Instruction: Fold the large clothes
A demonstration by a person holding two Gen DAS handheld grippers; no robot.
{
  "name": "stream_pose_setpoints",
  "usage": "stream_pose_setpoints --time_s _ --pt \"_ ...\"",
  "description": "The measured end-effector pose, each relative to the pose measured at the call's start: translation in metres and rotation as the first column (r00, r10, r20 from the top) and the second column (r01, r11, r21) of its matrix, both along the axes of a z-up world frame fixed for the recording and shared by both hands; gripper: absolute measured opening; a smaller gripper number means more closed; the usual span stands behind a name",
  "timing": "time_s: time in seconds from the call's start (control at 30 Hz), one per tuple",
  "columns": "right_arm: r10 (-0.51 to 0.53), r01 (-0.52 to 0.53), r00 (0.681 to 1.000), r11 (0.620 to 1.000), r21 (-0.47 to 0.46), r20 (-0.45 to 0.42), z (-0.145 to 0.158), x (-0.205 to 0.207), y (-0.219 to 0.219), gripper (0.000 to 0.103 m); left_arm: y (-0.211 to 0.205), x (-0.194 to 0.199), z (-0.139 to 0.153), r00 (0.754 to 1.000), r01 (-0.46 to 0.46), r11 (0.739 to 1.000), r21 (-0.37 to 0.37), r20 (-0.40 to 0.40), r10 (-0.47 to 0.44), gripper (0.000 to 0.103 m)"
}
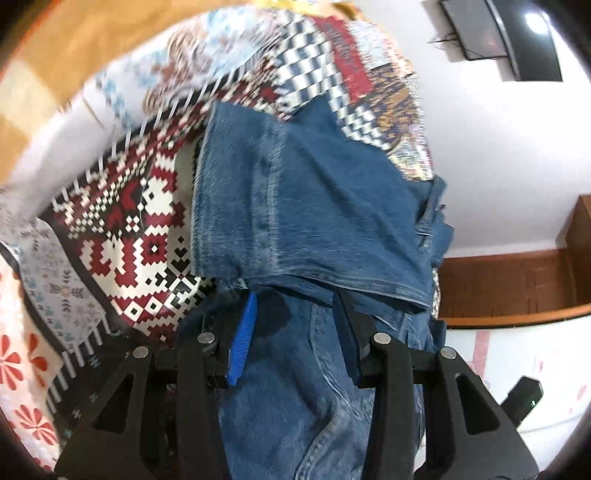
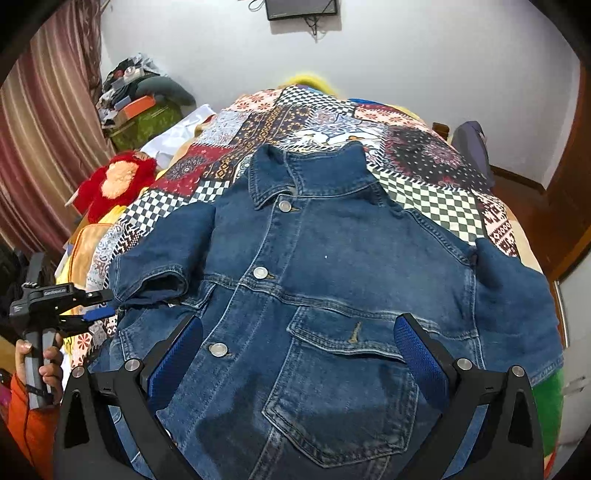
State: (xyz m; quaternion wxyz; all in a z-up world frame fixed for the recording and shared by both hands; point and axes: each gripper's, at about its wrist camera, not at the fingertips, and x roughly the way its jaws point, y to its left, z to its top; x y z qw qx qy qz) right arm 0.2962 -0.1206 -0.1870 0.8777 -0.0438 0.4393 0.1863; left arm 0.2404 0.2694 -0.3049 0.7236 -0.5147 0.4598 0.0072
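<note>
Denim jacket (image 2: 332, 280) is laid face up, buttoned, across the near end of the patchwork bed cover (image 2: 424, 199), collar toward the far wall. Heavy, stiff-ish cloth is expected, so thick seams and cuffs are probably best grabbed. Right gripper (image 2: 299, 354) is held wide open over the chest pocket, nothing pinched. Left gripper (image 2: 107, 312) is seen partly open at the folded-in sleeve (image 2: 162, 258) near the bed's left edge, no clear grip.

A home bedroom: a patchwork quilt (image 2: 424, 192) covers the bed, with striped curtains (image 2: 44, 147) and a wall-mounted television (image 2: 301, 9).
</note>
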Motion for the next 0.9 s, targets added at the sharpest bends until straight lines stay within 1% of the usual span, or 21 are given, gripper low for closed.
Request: stream_pose_setpoints --time_s 0.03,0.1,0.17,0.23,0.33,0.37,0.4,0.43,0.5,0.53,0.57,0.6,0.63,0.67,0.73,0.8,0.83,0.9 --pt "0.003 -0.003 1.0 1.0 -0.002 0.0 0.0 0.001 0.001 0.103 0.0 0.003 -0.004 1.0 -0.005 1.0 -0.009 -0.011 0.005 0.041" --pt "0.011 -0.011 1.0 1.0 -0.006 -0.002 -0.001 0.002 0.002 0.103 0.002 0.009 -0.013 0.999 -0.027 0.998 -0.059 -0.028 0.026 0.045" --pt "0.016 -0.016 1.0 1.0 -0.009 -0.013 -0.004 0.004 0.003 0.103 0.005 0.014 -0.019 0.998 -0.056 0.993 -0.101 -0.038 0.053 0.045" --pt "0.008 -0.009 1.0 1.0 -0.014 -0.026 -0.008 0.008 0.002 0.103 0.006 0.015 -0.017 0.996 -0.084 0.989 -0.122 -0.044 0.08 0.045" --pt "-0.003 0.003 0.999 1.0 -0.01 -0.045 -0.015 0.014 0.0 0.103 0.007 0.008 -0.004 0.997 -0.079 0.994 -0.082 -0.02 0.078 0.045" --pt "-0.007 0.006 0.999 1.0 -0.006 -0.052 -0.017 0.016 -0.001 0.103 0.007 0.003 0.002 0.997 -0.077 0.996 -0.053 -0.014 0.077 0.045" --pt "-0.009 0.009 0.998 1.0 -0.004 -0.057 -0.019 0.017 -0.001 0.103 0.009 -0.004 0.006 0.997 -0.081 0.996 -0.024 -0.014 0.08 0.05" --pt "-0.011 0.011 0.998 1.0 -0.002 -0.061 -0.021 0.019 0.0 0.103 0.012 -0.01 0.012 0.996 -0.091 0.996 0.014 -0.017 0.091 0.053" --pt "-0.01 0.011 0.997 1.0 0.004 -0.071 -0.024 0.022 0.002 0.103 0.02 -0.016 0.016 0.993 -0.119 0.992 0.052 -0.012 0.119 0.062" --pt "-0.009 0.009 0.997 1.0 0.007 -0.075 -0.025 0.023 0.003 0.103 0.024 -0.017 0.015 0.991 -0.131 0.989 0.061 -0.015 0.132 0.064" --pt "-0.005 0.006 0.997 1.0 0.009 -0.078 -0.027 0.024 0.005 0.103 0.028 -0.017 0.011 0.989 -0.142 0.988 0.06 -0.035 0.145 0.067" --pt "0.0 0.001 0.997 1.0 0.011 -0.078 -0.027 0.025 0.007 0.103 0.033 -0.017 0.002 0.987 -0.149 0.988 0.045 -0.054 0.151 0.067" --pt "0.005 -0.005 0.997 1.0 0.01 -0.076 -0.028 0.025 0.009 0.103 0.036 -0.015 -0.005 0.985 -0.158 0.987 0.009 -0.069 0.158 0.067" --pt "0.012 -0.012 0.997 1.0 0.005 -0.073 -0.029 0.025 0.011 0.103 0.038 -0.012 -0.015 0.984 -0.167 0.985 -0.048 -0.077 0.163 0.067" --pt "0.02 -0.021 0.998 1.0 -0.011 -0.059 -0.029 0.024 0.015 0.103 0.039 -0.005 -0.027 0.983 -0.173 0.978 -0.114 -0.089 0.163 0.067" --pt "0.027 -0.029 0.999 0.999 -0.03 -0.047 -0.029 0.023 0.016 0.103 0.038 0.006 -0.029 0.983 -0.171 0.98 -0.103 -0.09 0.162 0.067" --pt "0.029 -0.031 0.998 0.999 -0.034 -0.047 -0.029 0.022 0.016 0.103 0.037 0.013 -0.028 0.984 -0.165 0.983 -0.081 -0.085 0.158 0.067" --pt "0.028 -0.03 0.998 0.999 -0.038 -0.054 -0.03 0.023 0.014 0.103 0.036 0.027 -0.021 0.985 -0.157 0.988 -0.012 -0.079 0.155 0.067"
